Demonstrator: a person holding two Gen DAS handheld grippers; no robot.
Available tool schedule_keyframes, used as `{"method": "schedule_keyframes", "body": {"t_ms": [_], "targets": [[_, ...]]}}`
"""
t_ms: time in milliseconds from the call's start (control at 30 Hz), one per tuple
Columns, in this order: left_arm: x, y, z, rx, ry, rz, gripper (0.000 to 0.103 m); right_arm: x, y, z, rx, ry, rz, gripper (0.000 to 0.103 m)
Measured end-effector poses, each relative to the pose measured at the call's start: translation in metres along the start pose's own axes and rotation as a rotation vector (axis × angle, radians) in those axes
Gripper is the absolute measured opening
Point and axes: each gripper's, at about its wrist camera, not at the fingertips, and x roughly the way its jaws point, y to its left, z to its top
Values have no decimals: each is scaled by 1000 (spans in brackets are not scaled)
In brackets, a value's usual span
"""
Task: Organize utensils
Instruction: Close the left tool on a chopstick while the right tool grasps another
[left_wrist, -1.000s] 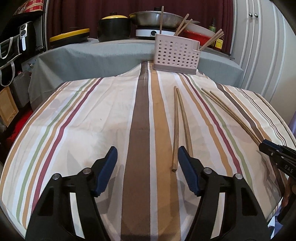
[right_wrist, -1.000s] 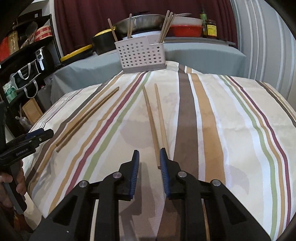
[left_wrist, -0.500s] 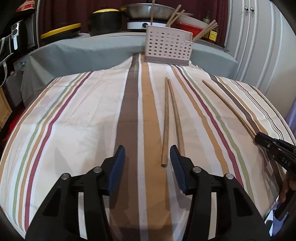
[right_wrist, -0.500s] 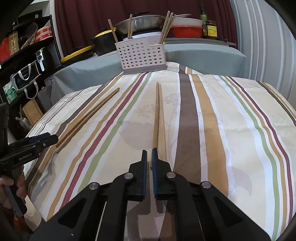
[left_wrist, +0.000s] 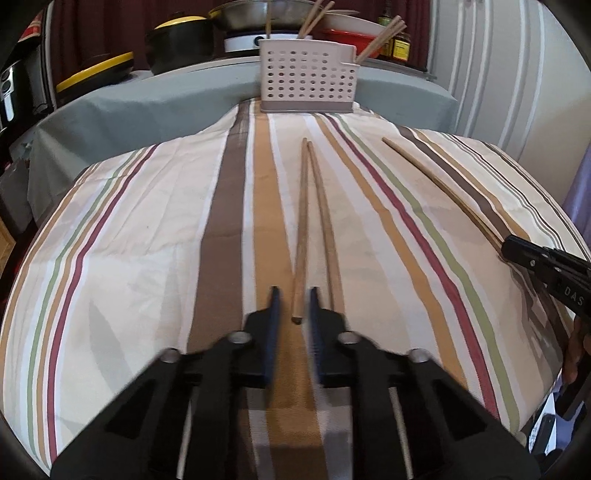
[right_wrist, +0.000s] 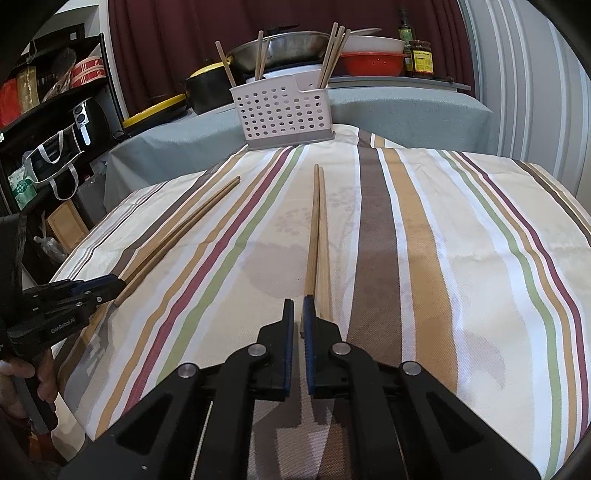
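Two pairs of wooden chopsticks lie on the striped tablecloth. One stick of the left pair ends between the jaws of my left gripper. Those jaws are closing and blurred, with a gap still on each side of that stick. The other stick runs under the right finger. My right gripper is shut on the near end of the right pair. A white perforated utensil holder stands at the cloth's far edge with several chopsticks in it.
Behind the holder a grey-covered table carries a black pot, a metal pan, a red bowl and jars. A dark shelf with bags stands to the left, and white cupboard doors to the right. A hand holds the left gripper.
My left gripper moved forward to the near end of its pair and its jaws narrowed around one stick. The right gripper's jaws closed and its two spread sticks came together.
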Motion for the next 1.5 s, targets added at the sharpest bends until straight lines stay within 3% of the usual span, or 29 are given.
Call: {"method": "schedule_keyframes", "body": {"t_ms": [267,633,867,1033,1233,1500], "targets": [[-9,-6,-1,34,-38,17,6,-4,2,-1,-7,-18,0,1],[-52,-7,0,49,-149,34,6,-29,13,5,-66,-90,-40,1],[-45,1,-11,15,-113,33,6,-14,0,4,22,-48,-7,6],[-43,3,-14,8,-109,32,6,-5,3,2,17,-13,-13,8],[-38,6,-18,-2,-96,24,6,4,5,1,19,12,-53,23],[-34,7,-21,-10,-92,17,6,7,3,2,20,37,-64,24]]}}
